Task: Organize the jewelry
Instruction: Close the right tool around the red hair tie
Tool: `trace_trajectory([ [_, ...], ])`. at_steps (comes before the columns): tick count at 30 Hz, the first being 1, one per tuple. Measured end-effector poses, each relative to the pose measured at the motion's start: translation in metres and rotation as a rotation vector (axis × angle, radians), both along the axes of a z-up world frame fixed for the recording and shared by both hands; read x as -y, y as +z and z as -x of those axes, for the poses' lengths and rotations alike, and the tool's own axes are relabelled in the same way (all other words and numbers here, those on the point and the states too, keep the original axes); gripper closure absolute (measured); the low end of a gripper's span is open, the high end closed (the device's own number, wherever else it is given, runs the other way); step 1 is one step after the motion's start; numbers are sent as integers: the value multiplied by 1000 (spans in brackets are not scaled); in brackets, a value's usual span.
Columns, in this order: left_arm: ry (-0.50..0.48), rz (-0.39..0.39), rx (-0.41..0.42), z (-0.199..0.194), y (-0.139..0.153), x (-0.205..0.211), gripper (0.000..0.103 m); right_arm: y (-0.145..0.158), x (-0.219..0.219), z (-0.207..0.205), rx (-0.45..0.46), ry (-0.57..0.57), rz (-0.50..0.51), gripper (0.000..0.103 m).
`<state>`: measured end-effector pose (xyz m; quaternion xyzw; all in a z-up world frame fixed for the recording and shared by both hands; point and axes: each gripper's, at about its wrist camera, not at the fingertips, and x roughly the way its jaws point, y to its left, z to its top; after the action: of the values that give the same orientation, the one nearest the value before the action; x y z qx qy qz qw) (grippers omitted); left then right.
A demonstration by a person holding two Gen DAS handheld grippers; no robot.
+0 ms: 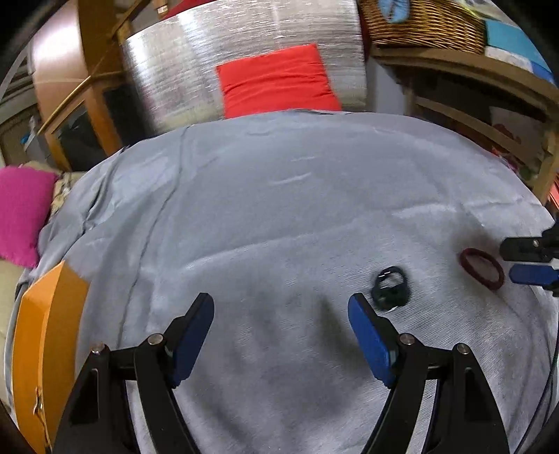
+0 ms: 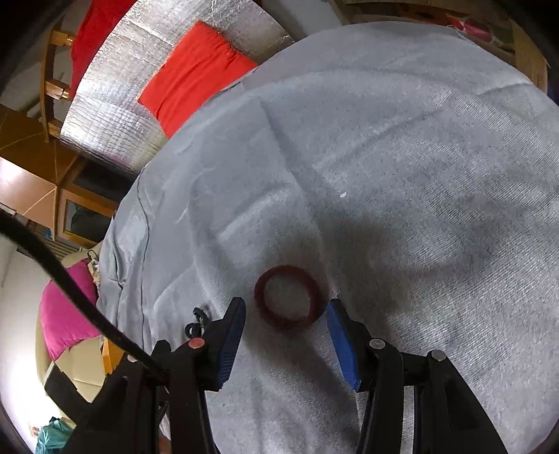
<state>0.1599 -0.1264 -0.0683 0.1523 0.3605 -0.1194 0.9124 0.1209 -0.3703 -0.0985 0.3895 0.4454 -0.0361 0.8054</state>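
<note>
A dark red bangle (image 2: 286, 297) lies flat on the grey cloth (image 2: 384, 174). My right gripper (image 2: 286, 307) is open, its blue pads on either side of the bangle's near edge, just above the cloth. In the left wrist view the bangle (image 1: 481, 268) lies at the right, with the right gripper's fingertips (image 1: 531, 274) beside it. A small black piece of jewelry (image 1: 390, 287) lies just ahead of my left gripper's right pad. My left gripper (image 1: 281, 305) is open and empty. The black piece also shows in the right wrist view (image 2: 197, 321), partly hidden behind my left finger.
An orange box (image 1: 45, 335) sits at the cloth's left edge. A pink cushion (image 1: 21, 213) lies beyond it. A red cushion (image 1: 276, 82) leans on a silver panel at the back. A wooden shelf with a wicker basket (image 1: 422, 24) stands at the right.
</note>
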Motion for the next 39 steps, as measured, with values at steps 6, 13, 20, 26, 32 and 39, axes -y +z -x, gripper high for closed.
trace_trajectory([
  [6, -72, 10, -9, -1, -5, 24, 23, -5, 6, -5, -12, -2, -4, 57],
  [13, -68, 101, -62, -13, -7, 33, 23, -10, 1, -12, -40, 18, 34, 66],
  [20, -86, 206, -173, -21, -20, 40, 43, -9, -12, -16, -58, 44, 145, 79],
  [26, -108, 200, -175, -12, -19, 48, 47, -11, -9, -14, -56, 49, 133, 79],
  [32, -109, 219, -209, -9, -18, 39, 46, -11, -2, -8, -69, 31, 79, 78],
  [39, -105, 231, -220, -9, -17, 27, 44, -5, -4, -4, -61, 19, 77, 78],
])
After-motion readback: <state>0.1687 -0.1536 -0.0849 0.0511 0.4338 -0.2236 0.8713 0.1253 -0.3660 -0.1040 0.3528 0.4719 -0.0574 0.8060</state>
